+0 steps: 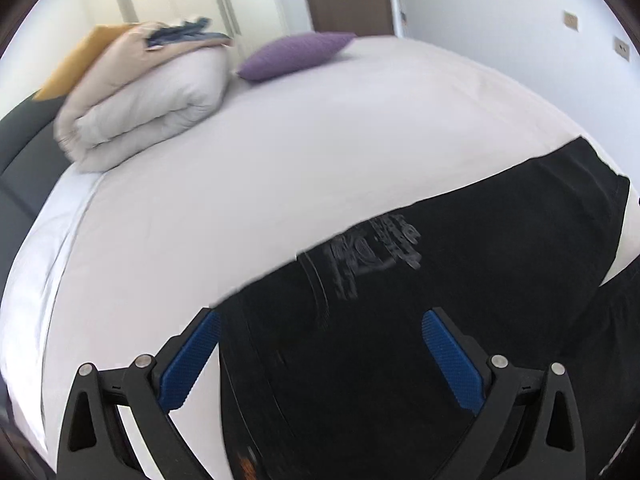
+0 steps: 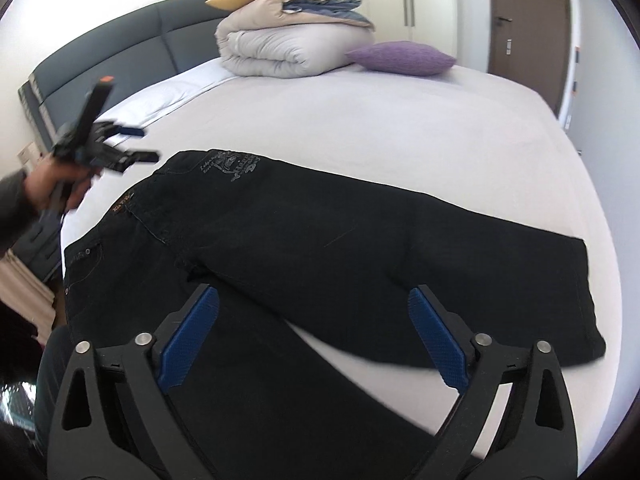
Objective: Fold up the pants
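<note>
Folding starts from the lay of the pants (image 2: 320, 240): they lie flat on the bed (image 2: 360, 120), near its front edge, with the waistband to the left and the two legs running right. The far leg lies straight, and its hem (image 2: 588, 300) rests close to the bed's right side. The near leg angles toward the front edge and passes under the right tool. No fold appears to have been made yet.

Left tool (image 2: 140, 152): in the right wrist view it is held in a hand (image 2: 52, 188) above the bed, just beyond the waistband corner, and it touches no cloth. In its own view its fingers (image 1: 192, 356) stand spread, with the waistband end of the pants below and nothing between the pads. Bring this tool down on the far waistband corner near the grey print (image 2: 228, 166), and pinch only the edge.

Right tool (image 2: 312, 332): its fingers (image 2: 436, 340) are spread wide over the near leg and the strip of sheet between the legs; no cloth is pinched. Judged from this lay, the likely first fold is lengthwise, one leg onto the other. Set this tool on the hem or outer seam of the leg to be carried, well apart from the left grip.

Lift both grips together and keep the cloth taut. Both views are blurred, so confirm each pinch before lifting.

The duvet (image 2: 280, 48) and cushion (image 2: 400, 58) lie well clear at the far end.
</note>
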